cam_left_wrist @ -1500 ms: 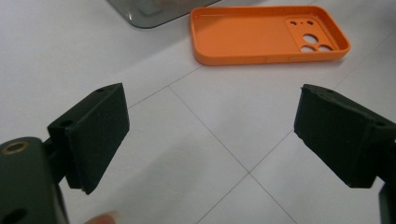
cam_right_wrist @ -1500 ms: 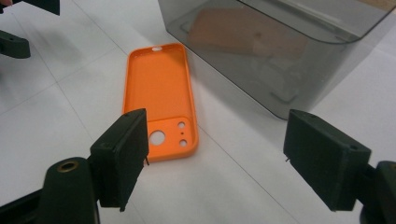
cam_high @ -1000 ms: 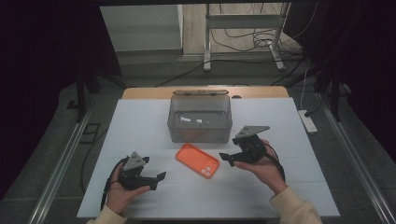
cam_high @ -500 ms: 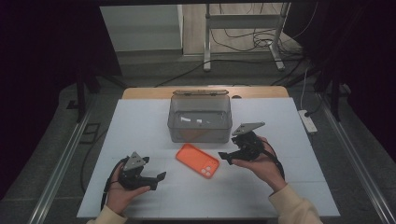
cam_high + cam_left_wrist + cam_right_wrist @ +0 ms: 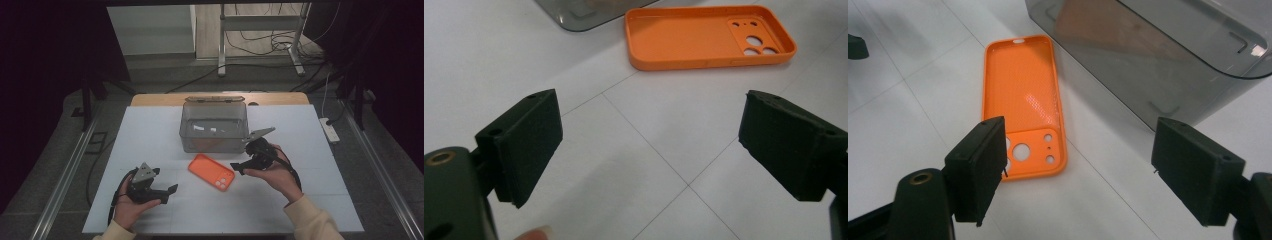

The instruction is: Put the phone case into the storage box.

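From the high view, the orange phone case (image 5: pixel 211 171) lies flat on the white table (image 5: pixel 320 200), just in front of the clear box (image 5: pixel 214 127); its long axis runs on a slant, from near the box down toward the person's right; the right tongs (image 5: pixel 238 167) sit just beside the case's camera-hole end, while the left tongs (image 5: pixel 170 192) rest well apart, lower and to the left; the right hand is plainly the nearer one.

In the left gripper view, the left tongs (image 5: pixel 649 145) stand wide open with nothing between the pads; the case (image 5: pixel 709 36) lies ahead and a little right, hollow side up, apart from the jaws.

In the right gripper view, the right tongs (image 5: pixel 1078 170) are also spread wide and empty; the case (image 5: pixel 1024 102) lies ahead and left of centre, its long axis running away from the jaws, camera holes nearest, just beside the left pad; the box wall (image 5: pixel 1158 55) stands close on the right; I judge a grasp would need the tongs to shift left over the near end.
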### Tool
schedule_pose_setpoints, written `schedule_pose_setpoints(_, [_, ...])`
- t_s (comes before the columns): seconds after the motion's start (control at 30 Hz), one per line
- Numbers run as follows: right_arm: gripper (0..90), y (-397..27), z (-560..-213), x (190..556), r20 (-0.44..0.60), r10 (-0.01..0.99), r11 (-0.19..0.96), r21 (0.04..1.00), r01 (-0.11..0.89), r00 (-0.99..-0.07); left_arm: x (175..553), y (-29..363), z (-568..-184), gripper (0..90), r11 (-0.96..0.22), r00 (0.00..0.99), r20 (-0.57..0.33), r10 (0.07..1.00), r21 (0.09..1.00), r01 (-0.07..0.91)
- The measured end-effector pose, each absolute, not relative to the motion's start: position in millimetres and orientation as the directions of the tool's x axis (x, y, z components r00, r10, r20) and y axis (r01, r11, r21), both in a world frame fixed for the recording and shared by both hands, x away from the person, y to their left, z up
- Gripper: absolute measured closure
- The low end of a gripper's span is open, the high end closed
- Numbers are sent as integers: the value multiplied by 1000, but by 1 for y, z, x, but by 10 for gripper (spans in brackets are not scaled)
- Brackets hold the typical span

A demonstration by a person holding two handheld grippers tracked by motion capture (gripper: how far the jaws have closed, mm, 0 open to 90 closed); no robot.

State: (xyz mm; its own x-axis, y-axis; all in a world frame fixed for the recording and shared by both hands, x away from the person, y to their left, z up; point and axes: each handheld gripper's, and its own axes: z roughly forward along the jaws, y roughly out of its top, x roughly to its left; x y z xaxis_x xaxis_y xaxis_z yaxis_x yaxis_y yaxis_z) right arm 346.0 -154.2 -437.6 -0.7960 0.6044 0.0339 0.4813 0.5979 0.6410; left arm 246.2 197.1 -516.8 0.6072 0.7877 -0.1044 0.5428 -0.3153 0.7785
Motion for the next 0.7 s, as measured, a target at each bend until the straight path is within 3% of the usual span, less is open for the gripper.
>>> schedule_pose_setpoints(0.7, [232, -128, -442, 360, 50, 574, 648, 582, 491, -817, 246, 196, -517, 107, -322, 610, -101, 786, 776, 543])
